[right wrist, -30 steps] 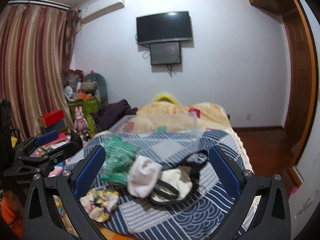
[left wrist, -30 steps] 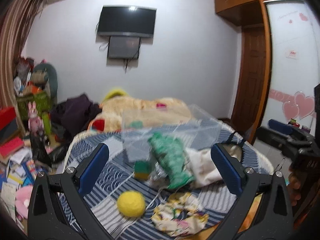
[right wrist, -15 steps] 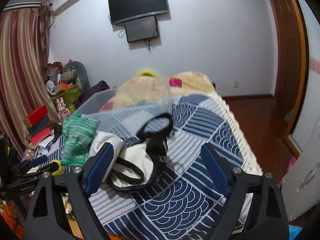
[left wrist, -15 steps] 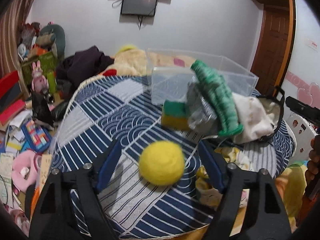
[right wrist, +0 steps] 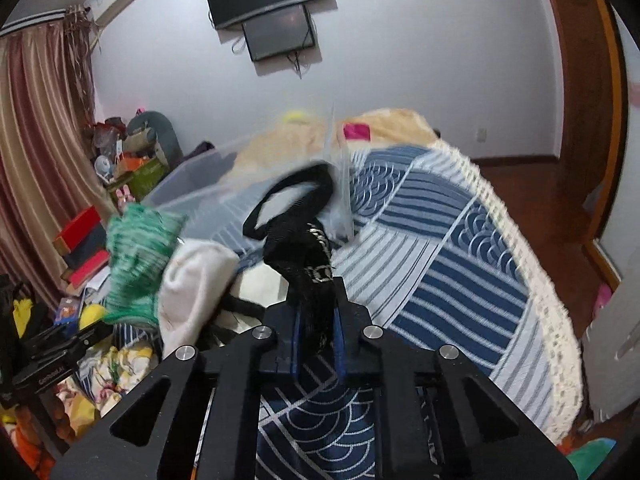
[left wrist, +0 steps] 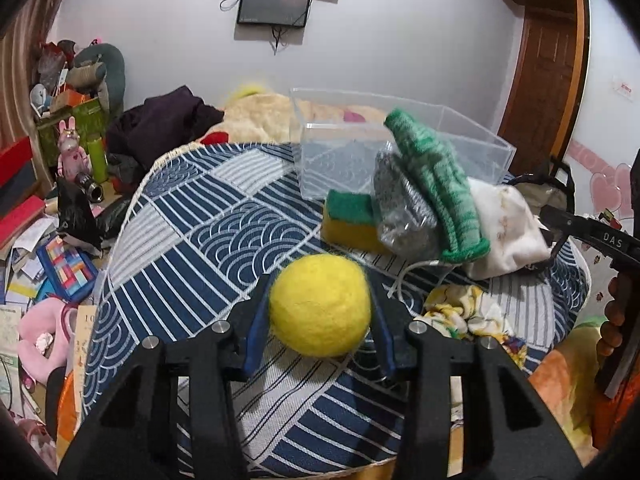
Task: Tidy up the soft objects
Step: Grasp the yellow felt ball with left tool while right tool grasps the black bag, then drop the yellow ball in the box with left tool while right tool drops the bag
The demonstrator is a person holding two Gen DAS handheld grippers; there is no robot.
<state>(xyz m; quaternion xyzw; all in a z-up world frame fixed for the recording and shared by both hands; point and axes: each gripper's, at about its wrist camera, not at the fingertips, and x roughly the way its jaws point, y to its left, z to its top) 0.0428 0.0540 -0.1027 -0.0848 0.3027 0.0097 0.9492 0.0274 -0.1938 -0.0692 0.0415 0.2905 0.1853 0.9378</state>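
Both jaws, apart a moment ago, now clamp: left gripper [left wrist: 320,316] on yellow ball [left wrist: 320,305], right gripper [right wrist: 316,320] on black strap [right wrist: 310,264]. Both ready for the clear bin [left wrist: 400,140] ahead.

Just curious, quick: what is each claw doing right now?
Left gripper: closed on the yellow felt ball.
Right gripper: closed on the black bag strap.

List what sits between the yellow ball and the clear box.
In the left wrist view, a green-topped yellow sponge and bare blue patterned bedspread lie between the yellow ball, held in the left claw, and the clear box.
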